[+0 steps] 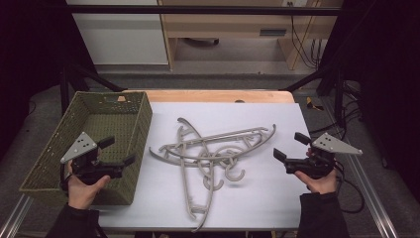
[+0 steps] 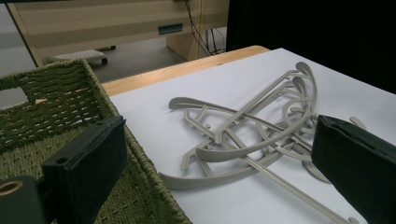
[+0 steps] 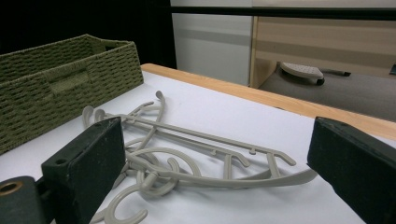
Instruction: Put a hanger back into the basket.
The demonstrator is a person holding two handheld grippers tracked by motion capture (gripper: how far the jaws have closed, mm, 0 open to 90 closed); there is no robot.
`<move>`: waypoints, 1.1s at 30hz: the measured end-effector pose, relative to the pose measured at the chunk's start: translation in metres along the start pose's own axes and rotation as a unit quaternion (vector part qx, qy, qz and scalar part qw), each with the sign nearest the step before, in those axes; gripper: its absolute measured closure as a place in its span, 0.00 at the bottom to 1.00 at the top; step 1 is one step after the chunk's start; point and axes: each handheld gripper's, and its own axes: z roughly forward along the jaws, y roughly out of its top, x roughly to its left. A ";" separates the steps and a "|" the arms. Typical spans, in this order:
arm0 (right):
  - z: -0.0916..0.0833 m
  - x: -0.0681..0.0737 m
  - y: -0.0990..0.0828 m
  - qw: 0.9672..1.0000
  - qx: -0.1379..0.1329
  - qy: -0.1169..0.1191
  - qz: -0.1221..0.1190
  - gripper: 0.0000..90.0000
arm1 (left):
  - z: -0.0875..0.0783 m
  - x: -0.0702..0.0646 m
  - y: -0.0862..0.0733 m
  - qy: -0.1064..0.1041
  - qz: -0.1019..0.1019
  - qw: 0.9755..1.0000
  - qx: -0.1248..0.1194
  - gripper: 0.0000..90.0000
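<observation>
You're holding both wide open: left hand-held gripper (image 1: 119, 150) hovering over the basket (image 1: 131, 101), right hand-held gripper (image 1: 290, 146) beside the hanger pile (image 1: 213, 151).

A wooden desk (image 1: 237, 22) stands beyond the white-covered table (image 1: 277, 198).

We see pile of hangers (image 1: 213, 153) mid-table on sheet (image 1: 277, 198), hangers crossing and overlapping one another. Basket (image 1: 44, 163) sits left of pile, at table's left edge, just beside sheet. We find left gripper (image 1: 119, 151) over basket's near right corner. Right gripper (image 1: 289, 146) hangs right of pile, above sheet. Wooden table edge (image 1: 218, 95) runs behind sheet.
</observation>
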 end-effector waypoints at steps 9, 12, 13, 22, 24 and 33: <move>0.004 0.002 0.000 1.000 0.008 0.008 -0.003 0.06 | 0.000 -0.001 0.000 0.001 0.008 1.000 -0.001 0.05; 0.011 0.007 0.001 1.000 0.019 0.017 -0.013 0.07 | 0.000 -0.001 0.000 0.001 0.010 1.000 0.000 0.05; 0.011 0.007 0.001 1.000 0.019 0.017 -0.013 0.07 | 0.001 -0.001 0.000 0.002 0.012 1.000 0.001 0.05; 0.040 0.024 0.002 0.995 0.070 0.050 -0.043 0.13 | 0.002 -0.002 -0.001 0.003 0.016 1.000 0.005 0.05; 0.048 0.028 0.004 0.994 0.078 0.057 -0.048 0.14 | 0.002 -0.002 -0.001 0.003 0.016 1.000 0.006 0.05; 0.087 0.046 0.001 0.982 0.143 0.094 -0.076 0.23 | 0.004 -0.002 -0.001 0.003 0.019 1.000 0.010 0.05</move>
